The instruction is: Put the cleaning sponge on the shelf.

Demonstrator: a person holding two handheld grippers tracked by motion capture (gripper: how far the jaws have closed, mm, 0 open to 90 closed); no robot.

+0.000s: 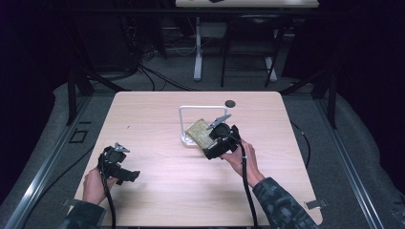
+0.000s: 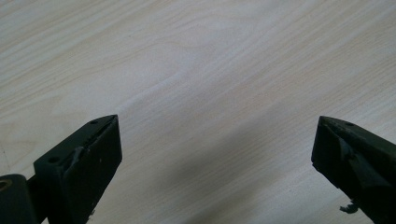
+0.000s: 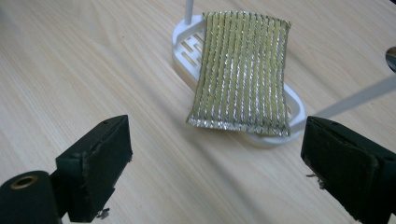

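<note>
Right gripper (image 3: pixel 215 154) has its jaws spread wide with nothing between them, pointed at the gold sponge (image 3: pixel 243 70), which lies across the white rack (image 3: pixel 187 46) near the middle of the surface (image 1: pixel 157 191), one end hanging over the rim. I'd say the step is reaching in for that sponge. Best bet: come in low, straddle the overhanging near edge and pinch across its width, not the rack underneath. The rack's thin white frame (image 1: pixel 203 108) arches over it, so keep clear of the upright rods. Left gripper (image 2: pixel 215 149) is also wide open and empty, hovering over bare wood well off to the side. A small dark disc (image 1: pixel 230 103) sits behind the rack, not in the way.
</note>
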